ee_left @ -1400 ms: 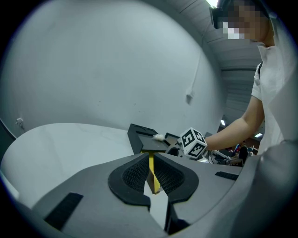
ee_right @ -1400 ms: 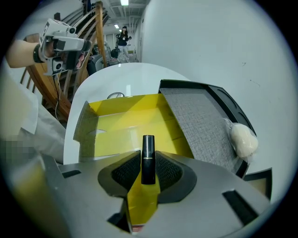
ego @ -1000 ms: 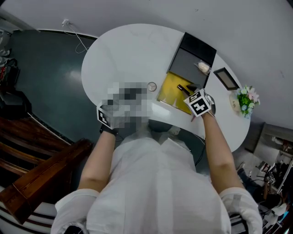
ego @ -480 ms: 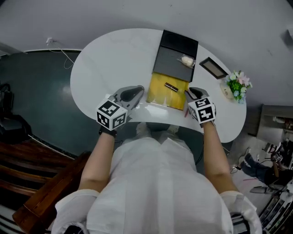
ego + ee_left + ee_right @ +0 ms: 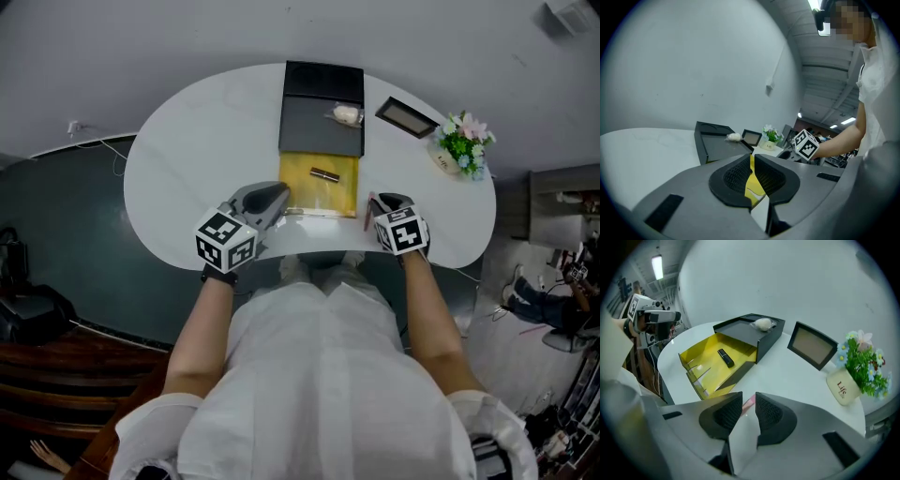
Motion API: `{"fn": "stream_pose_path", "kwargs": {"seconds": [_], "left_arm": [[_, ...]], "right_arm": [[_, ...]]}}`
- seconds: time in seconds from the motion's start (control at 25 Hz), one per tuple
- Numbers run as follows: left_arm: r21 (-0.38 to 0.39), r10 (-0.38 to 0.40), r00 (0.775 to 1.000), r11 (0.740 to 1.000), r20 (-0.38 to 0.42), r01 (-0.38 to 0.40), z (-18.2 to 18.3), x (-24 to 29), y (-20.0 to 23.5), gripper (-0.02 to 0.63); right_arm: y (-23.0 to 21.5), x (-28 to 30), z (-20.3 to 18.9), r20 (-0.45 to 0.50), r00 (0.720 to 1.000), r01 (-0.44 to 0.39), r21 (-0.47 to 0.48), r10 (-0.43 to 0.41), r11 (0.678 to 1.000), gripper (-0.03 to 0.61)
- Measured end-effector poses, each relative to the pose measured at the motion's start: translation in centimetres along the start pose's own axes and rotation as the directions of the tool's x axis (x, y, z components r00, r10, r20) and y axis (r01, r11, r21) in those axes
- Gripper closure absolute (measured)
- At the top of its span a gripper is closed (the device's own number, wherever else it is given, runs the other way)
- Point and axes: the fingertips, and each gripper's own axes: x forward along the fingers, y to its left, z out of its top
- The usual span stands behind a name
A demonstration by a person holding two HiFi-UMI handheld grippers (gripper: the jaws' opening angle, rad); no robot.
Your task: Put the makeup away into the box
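A black box (image 5: 322, 120) lies open in the middle of the white table, with a yellow tray (image 5: 302, 190) at its front. One dark lipstick (image 5: 325, 174) lies in the tray (image 5: 705, 363), seen also as the lipstick (image 5: 725, 357) in the right gripper view. A white puff (image 5: 347, 114) rests on the black part. My left gripper (image 5: 273, 198) is shut and empty at the tray's front left corner. My right gripper (image 5: 390, 201) hovers just right of the tray, shut on a thin pink makeup stick (image 5: 748, 403) that pokes out beside it (image 5: 368, 210).
A small dark picture frame (image 5: 406, 116) and a flower pot (image 5: 461, 144) stand at the back right of the table (image 5: 187, 159). The table's curved front edge runs right under both grippers. Dark floor lies to the left.
My right gripper has drawn back from over the yellow tray to its right side, carrying the pink stick. My left gripper has moved in toward the tray's front left corner.
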Motion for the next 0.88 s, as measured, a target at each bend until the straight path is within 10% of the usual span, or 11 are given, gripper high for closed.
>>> {"fn": "stream_pose_path", "kwargs": {"seconds": [0.48, 0.88], "left_arm": [[0.018, -0.052, 0.998, 0.998, -0.038, 0.052, 0.0, 1.6, -0.9, 0.594], [0.006, -0.039, 0.999, 0.999, -0.032, 0.039, -0.1, 1.5, -0.6, 0.594]], "right_arm": [[0.8, 2.1, -3.2, -0.088, 0.996, 0.011, 0.213, 0.008, 0.977, 0.495], [0.9, 2.7, -4.1, -0.156, 0.987, 0.010, 0.198, 0.021, 0.980, 0.503]]}}
